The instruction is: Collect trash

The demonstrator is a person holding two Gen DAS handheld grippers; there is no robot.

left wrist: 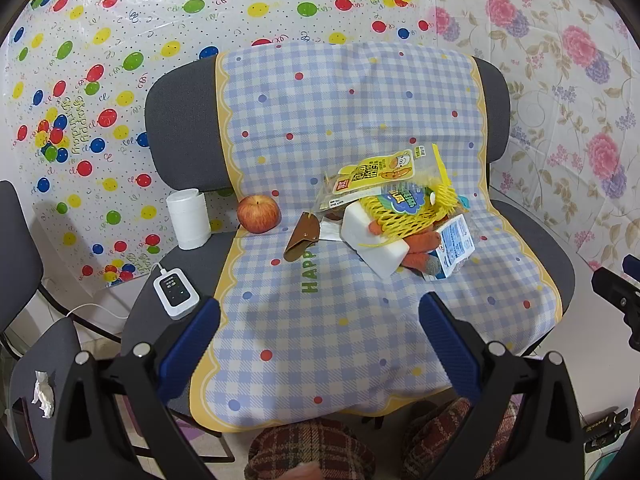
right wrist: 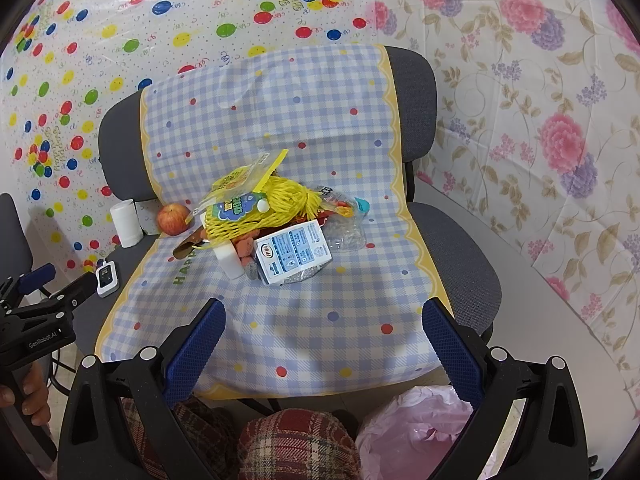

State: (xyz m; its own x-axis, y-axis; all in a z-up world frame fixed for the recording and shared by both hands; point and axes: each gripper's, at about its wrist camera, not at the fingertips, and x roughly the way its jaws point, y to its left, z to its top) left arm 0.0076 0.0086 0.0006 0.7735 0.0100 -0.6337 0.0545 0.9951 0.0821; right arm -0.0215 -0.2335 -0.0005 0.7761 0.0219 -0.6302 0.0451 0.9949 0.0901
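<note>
Trash heap (right wrist: 272, 224) on chair (right wrist: 460, 260): light, crushable, slippery wrappers; pinch carton (right wrist: 294, 254) edge; both jaws spread, empty.

A grey fabric office chair (left wrist: 180, 120) fills mid-frame, draped with a blue-and-white checked cloth with yellow scalloped border (left wrist: 340, 120). Behind it, upper left, hangs a balloon-printed plastic sheet (left wrist: 120, 40); upper right, a pink-flowered sheet (left wrist: 560, 80).
</note>
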